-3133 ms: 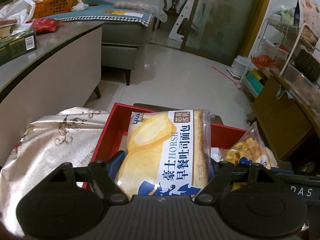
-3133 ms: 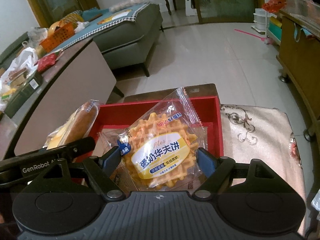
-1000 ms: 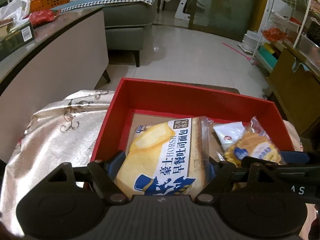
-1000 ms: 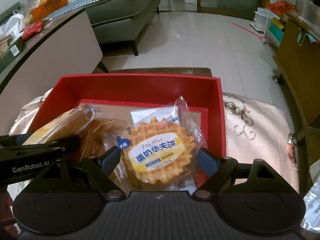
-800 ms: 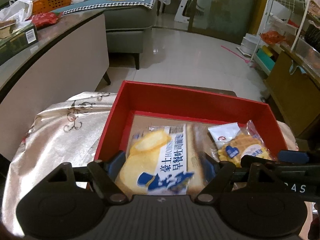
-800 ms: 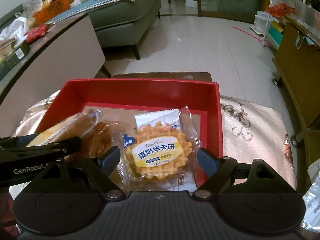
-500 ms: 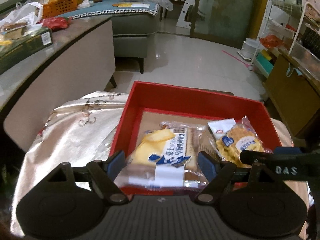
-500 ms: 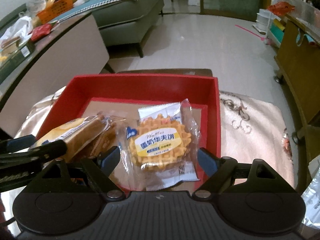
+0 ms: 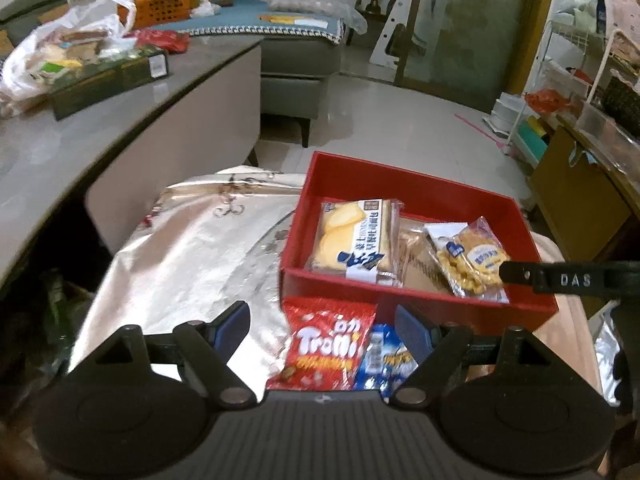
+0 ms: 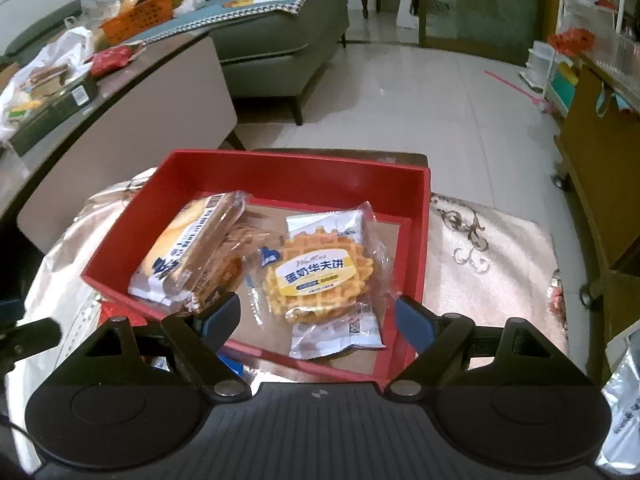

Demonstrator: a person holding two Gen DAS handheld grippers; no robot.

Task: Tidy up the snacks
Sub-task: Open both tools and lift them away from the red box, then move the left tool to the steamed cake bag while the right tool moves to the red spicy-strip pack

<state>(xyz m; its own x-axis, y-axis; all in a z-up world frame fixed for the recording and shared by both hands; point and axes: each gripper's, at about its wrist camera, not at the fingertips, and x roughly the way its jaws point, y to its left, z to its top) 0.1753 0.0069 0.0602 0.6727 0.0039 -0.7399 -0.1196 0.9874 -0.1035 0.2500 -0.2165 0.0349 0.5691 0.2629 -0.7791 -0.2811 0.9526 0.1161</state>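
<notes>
— Both packets are down: the toast bread [image 9: 352, 240] lies at the red box's [image 9: 416, 184] left side, the waffle [image 10: 320, 270] beside it. Both grippers, left [image 9: 322, 326] and right [image 10: 318, 314], have let go, fingers wide and empty.

— What's left?

— A red Trolli bag [image 9: 326, 350] and a blue packet [image 9: 384, 358], half hidden, at the desk's near edge.

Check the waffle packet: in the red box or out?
In. The waffle packet lies flat on the red box floor, beside the bread packet.
</notes>
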